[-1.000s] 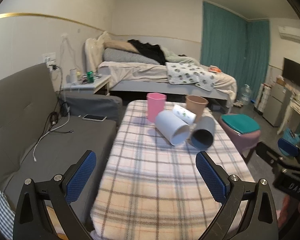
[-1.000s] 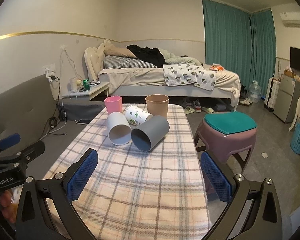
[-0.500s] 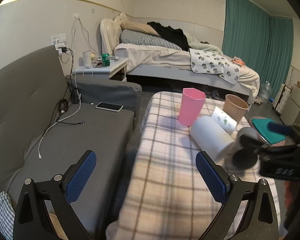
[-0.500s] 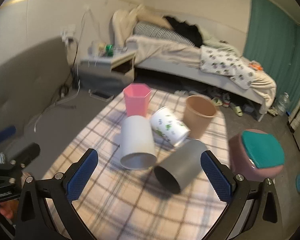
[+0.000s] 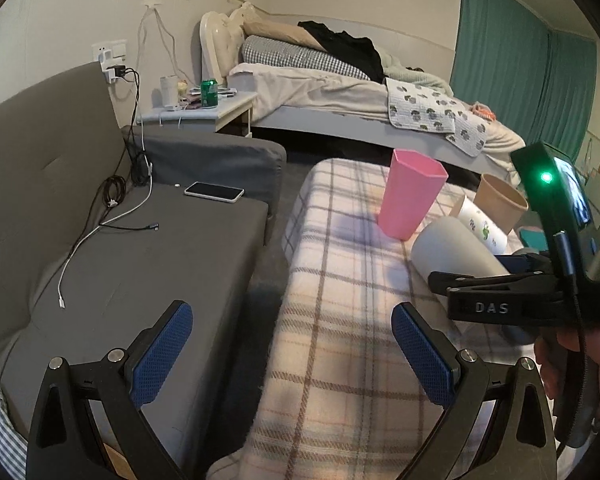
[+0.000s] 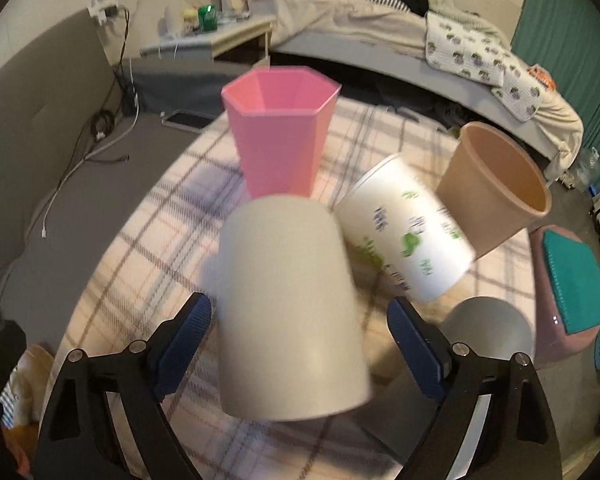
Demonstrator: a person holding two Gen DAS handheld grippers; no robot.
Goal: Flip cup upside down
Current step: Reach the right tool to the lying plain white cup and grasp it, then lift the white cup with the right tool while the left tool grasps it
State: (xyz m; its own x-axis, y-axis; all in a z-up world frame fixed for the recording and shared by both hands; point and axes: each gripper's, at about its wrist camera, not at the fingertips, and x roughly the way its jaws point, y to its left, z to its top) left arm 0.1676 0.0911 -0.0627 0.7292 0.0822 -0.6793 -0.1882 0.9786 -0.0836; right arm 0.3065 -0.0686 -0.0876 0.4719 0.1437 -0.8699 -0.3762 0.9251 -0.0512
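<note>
A plain white cup [image 6: 288, 312] lies on its side on the plaid table [image 6: 148, 232], its mouth toward me. My right gripper [image 6: 300, 348] is open, its blue pads on either side of this cup, not closed on it. Behind it stand an upright pink cup [image 6: 280, 136] and an upright brown cup [image 6: 496, 184]; a white printed cup [image 6: 404, 236] and a grey cup [image 6: 488, 336] lie on their sides. In the left wrist view my left gripper [image 5: 292, 352] is open and empty over the table's left edge, with the white cup [image 5: 452, 252] and right gripper [image 5: 516, 300] to its right.
A grey sofa [image 5: 140, 264] with a phone [image 5: 214, 191] and cables lies left of the table. A bed [image 5: 360, 92] and a nightstand [image 5: 204, 112] stand behind. A pink stool with teal cushion [image 6: 568, 288] is at the table's right.
My right gripper has moved forward and down until its pads straddle the lying white cup. My left gripper has swung further left toward the sofa.
</note>
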